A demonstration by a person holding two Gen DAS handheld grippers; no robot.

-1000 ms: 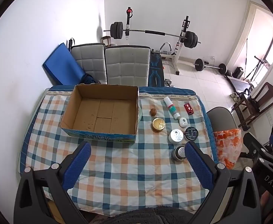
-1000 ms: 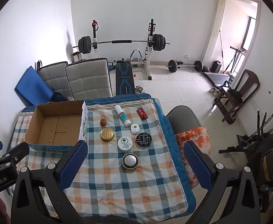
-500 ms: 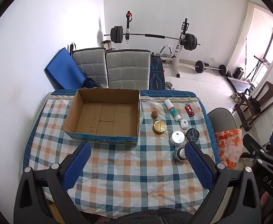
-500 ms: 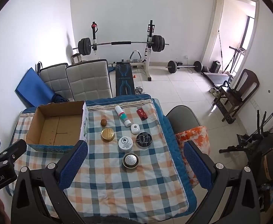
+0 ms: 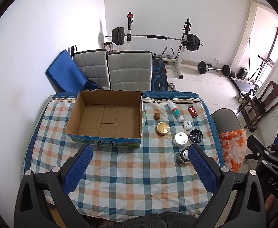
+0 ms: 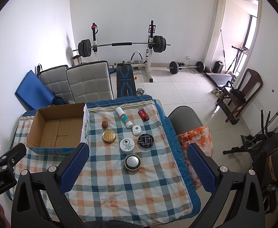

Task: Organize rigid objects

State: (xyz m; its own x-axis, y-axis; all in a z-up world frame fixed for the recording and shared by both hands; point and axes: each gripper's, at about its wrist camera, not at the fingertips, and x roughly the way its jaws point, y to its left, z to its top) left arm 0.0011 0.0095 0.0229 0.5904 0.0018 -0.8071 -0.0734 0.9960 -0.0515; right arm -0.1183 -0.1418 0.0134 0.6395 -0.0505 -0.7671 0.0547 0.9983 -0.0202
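An empty cardboard box [image 5: 106,100] [image 6: 43,112] sits on the left of the checked table. To its right lie a walnut [image 5: 157,116] [image 6: 104,124], a gold round tin [image 5: 162,128] [image 6: 109,136], a white tube [image 5: 175,111] [image 6: 124,117], a red case [image 5: 192,111] [image 6: 143,115], a small white device [image 5: 187,124] [image 6: 137,129], a white jar [image 5: 180,138] [image 6: 127,145], a black tin [image 5: 196,136] [image 6: 145,142] and a metal strainer lid [image 5: 183,155] [image 6: 132,162]. My left gripper [image 5: 139,163] and right gripper [image 6: 137,161] are open and empty, held high above the table's near side.
Two grey padded chairs [image 5: 129,70] and a blue mat [image 5: 64,74] stand behind the table. A grey chair with an orange cushion [image 6: 196,142] is at the table's right. A barbell rack [image 6: 119,45] stands by the far wall.
Both grippers have risen and drawn back a little, so the table looks smaller and farther. Nothing on the table has moved. Both grippers stay open.
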